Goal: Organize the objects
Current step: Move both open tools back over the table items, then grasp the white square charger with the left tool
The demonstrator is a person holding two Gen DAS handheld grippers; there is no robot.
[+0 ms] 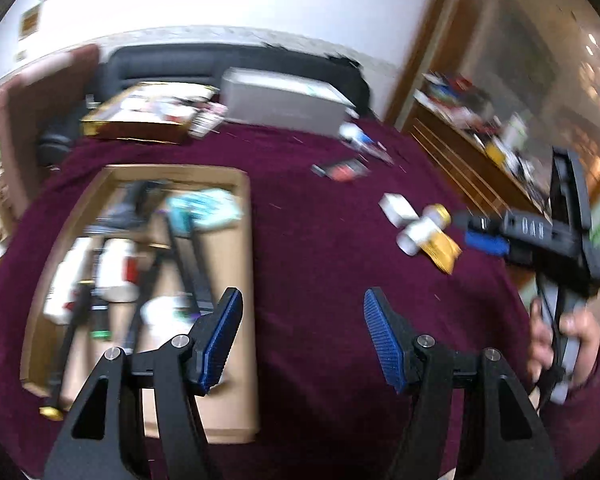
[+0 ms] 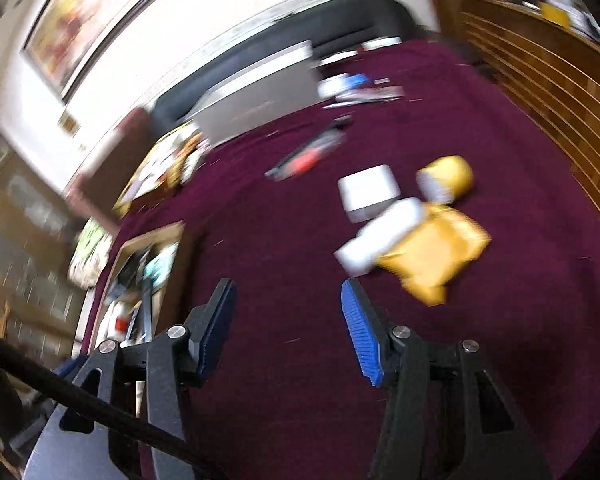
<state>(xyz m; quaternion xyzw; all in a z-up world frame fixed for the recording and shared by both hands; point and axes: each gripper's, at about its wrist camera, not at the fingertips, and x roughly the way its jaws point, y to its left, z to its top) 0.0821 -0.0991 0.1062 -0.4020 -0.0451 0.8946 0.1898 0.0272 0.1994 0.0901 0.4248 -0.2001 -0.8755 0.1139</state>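
Observation:
On the maroon cloth (image 1: 320, 240) lies a blurred cluster: a white box (image 1: 396, 206), a white bottle (image 1: 418, 234), a yellow packet (image 1: 444, 252) and a gold-capped jar (image 1: 438, 214). A cardboard box (image 1: 244, 240) at the left holds several items. My left gripper (image 1: 303, 296) hangs open over the cloth beside that box, nothing between its pads. My right gripper (image 1: 466, 230), held by a hand (image 1: 568, 340), is just right of the cluster. In the right wrist view my right gripper (image 2: 288, 284) stands open and empty. The yellow packet (image 2: 440, 256) and white bottle (image 2: 380, 236) lie ahead to its right.
A grey box (image 1: 284, 104) and a gold tray of items (image 1: 140, 116) stand at the table's far side. A red-and-black item (image 1: 340, 170) lies mid-table. A wooden cabinet (image 1: 460, 148) with clutter lines the right side. A black strap (image 2: 100, 404) crosses the lower left.

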